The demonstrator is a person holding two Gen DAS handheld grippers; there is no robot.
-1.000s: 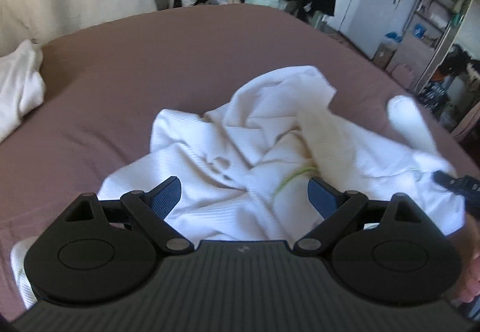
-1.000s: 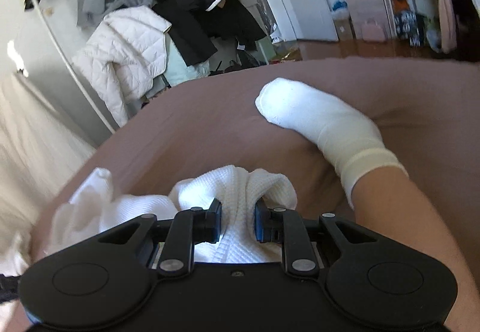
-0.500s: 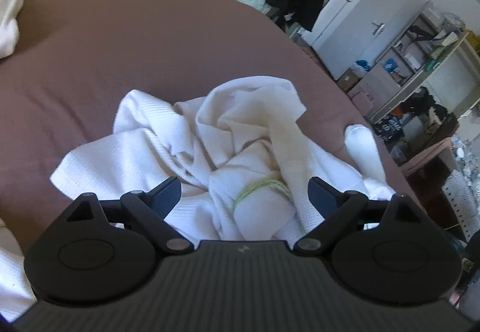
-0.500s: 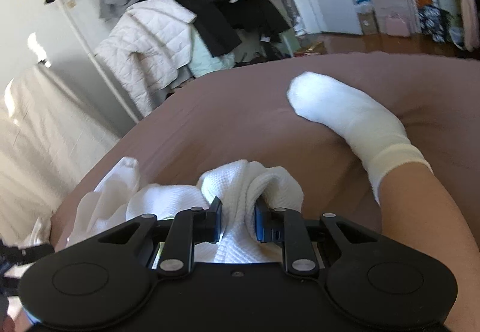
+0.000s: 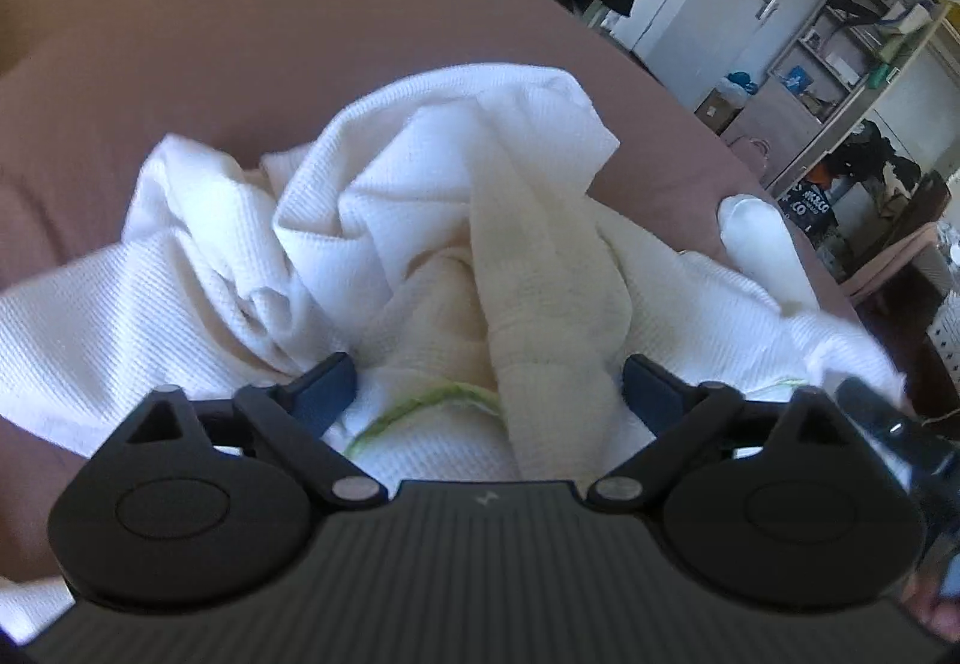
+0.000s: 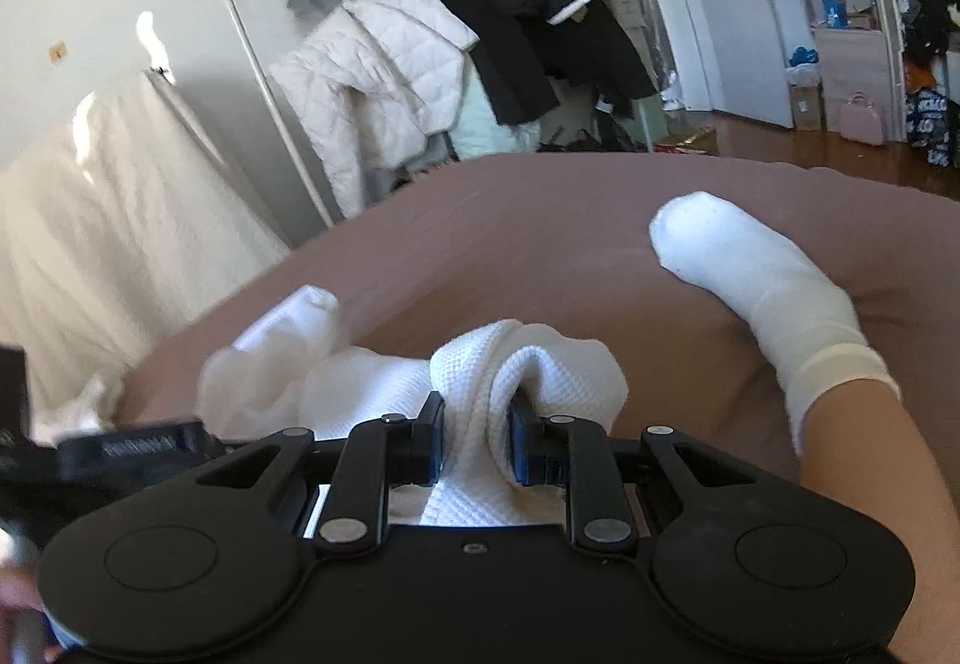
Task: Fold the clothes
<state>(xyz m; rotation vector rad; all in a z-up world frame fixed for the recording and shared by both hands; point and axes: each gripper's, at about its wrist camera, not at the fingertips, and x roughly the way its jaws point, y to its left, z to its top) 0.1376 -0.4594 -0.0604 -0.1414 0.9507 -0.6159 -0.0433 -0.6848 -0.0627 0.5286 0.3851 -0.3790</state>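
Left gripper [image 5: 489, 385] dropped closer to the crumpled white garment [image 5: 420, 220], jaws closing around a fold.
Right gripper [image 6: 477, 442] stayed clamped on the garment's edge, so spreading could begin.

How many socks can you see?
1 sock, worn on a foot resting on the brown bed, right of the crumpled white garment. Others may hide in that pile.

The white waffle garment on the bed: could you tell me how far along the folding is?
Nothing looks folded yet: the white garment lies crumpled on the brown bed. In hand, the right gripper pinches a bunched edge, and the left gripper is closing around a central fold, pads not yet pressing. Spreading flat and folding remain.
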